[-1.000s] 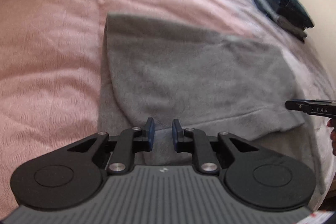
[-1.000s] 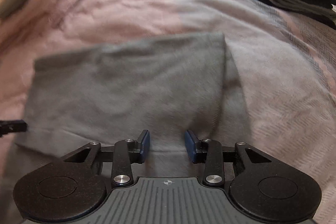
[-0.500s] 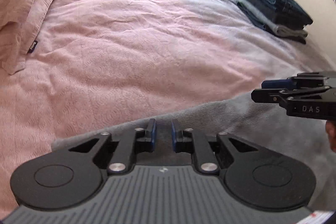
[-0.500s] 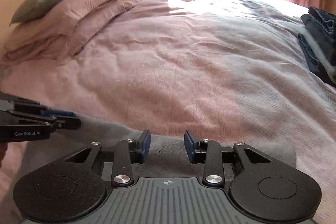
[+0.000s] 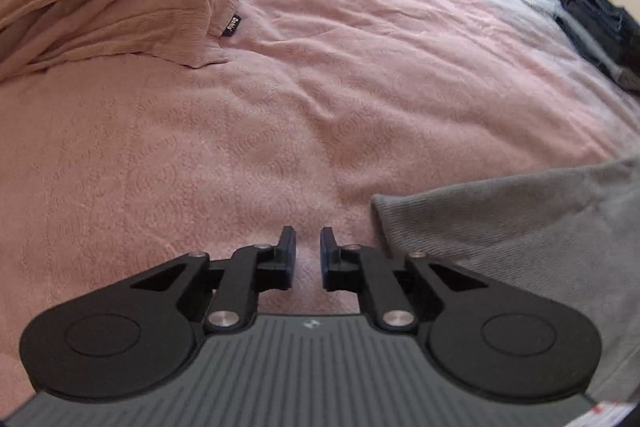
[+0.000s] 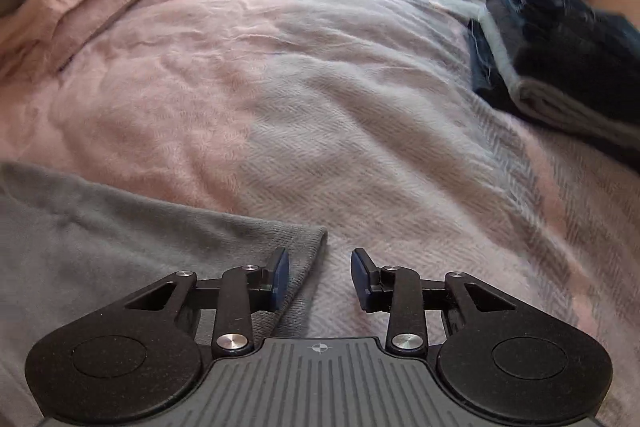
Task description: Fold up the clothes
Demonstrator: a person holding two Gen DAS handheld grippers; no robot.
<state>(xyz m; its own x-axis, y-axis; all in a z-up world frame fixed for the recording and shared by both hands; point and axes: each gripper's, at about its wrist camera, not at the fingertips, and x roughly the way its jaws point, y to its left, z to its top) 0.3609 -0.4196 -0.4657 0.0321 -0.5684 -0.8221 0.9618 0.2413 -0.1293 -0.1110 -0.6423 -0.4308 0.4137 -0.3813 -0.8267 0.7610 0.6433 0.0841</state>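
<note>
Left wrist view: left gripper (image 5: 306,253) narrow and empty over the pink quilted bedspread (image 5: 280,107); folded grey knit garment (image 5: 520,227) just to its right. Right wrist view: right gripper (image 6: 318,279), jaws just opening, holds nothing; garment edge (image 6: 160,239) beside its left finger. Only here shows fully the dark folded stack (image 6: 560,59) (probable destination). Fold judged complete; next, regrip for transfer

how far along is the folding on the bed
Done: a stack of folded dark clothes sits at the bed's right side. In hand: nothing; the left gripper and right gripper are both empty beside the grey garment, which lies flat. Left: probably stacking it.
</note>
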